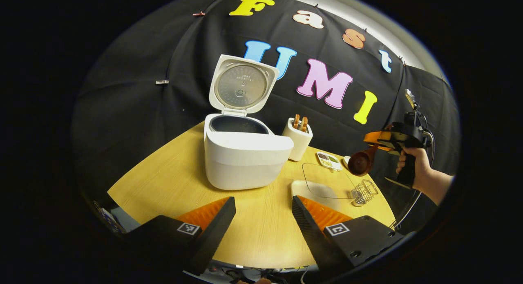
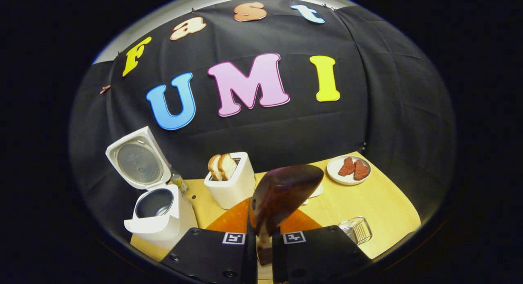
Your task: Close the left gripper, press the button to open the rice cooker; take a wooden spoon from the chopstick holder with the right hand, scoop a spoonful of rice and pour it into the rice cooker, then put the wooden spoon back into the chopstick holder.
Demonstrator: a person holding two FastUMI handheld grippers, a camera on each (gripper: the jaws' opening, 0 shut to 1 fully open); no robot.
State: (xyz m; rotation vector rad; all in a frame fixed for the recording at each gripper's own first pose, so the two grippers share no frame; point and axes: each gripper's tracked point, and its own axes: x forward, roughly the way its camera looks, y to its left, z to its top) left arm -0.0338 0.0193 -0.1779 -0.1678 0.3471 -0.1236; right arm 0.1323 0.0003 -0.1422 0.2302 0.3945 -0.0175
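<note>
On my right gripper [image 2: 261, 251] the fingers are clamped on the wooden spoon [image 2: 282, 194] handle, bowl sticking up just past the tips. My left gripper [image 1: 261, 222] hangs spread wide over the table [image 1: 171, 182]. Farther back sits the rice cooker [image 1: 241, 153], lid up, chopstick holder [image 1: 297, 141] right beside it.

Black cloth wall [image 2: 388, 112] hangs behind a light wooden desk [image 1: 171, 182], a pale strip of wall [image 1: 367, 14] above it
</note>
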